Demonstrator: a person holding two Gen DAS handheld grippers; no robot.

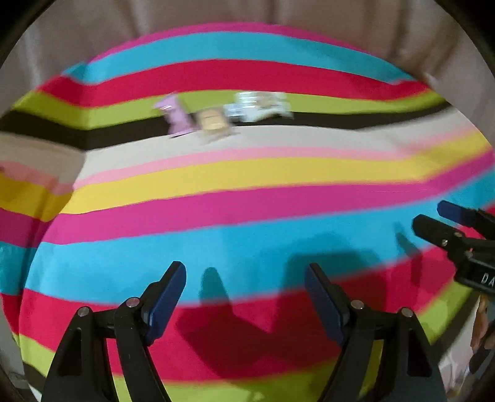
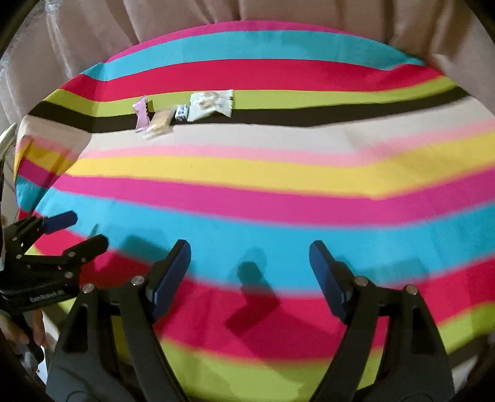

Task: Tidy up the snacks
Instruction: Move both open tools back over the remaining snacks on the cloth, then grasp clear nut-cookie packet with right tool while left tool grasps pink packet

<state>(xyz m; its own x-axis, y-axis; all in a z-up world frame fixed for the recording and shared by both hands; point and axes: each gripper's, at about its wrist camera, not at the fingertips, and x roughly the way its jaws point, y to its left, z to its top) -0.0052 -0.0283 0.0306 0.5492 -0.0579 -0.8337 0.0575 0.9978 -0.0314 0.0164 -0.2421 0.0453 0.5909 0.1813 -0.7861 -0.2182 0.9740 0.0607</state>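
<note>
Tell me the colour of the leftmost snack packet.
Pale pink-purple snack packet, clearest in the right wrist view.

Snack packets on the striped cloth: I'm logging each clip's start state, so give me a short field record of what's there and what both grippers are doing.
surface: striped tablecloth
snacks: pink packet, tan packet, small dark-and-white packet, white packet, clustered at the far side
left gripper: open, holding nothing, over the near edge
right gripper: open, holding nothing, over the near edge
contact with snacks: none
backdrop: beige curtain
</note>
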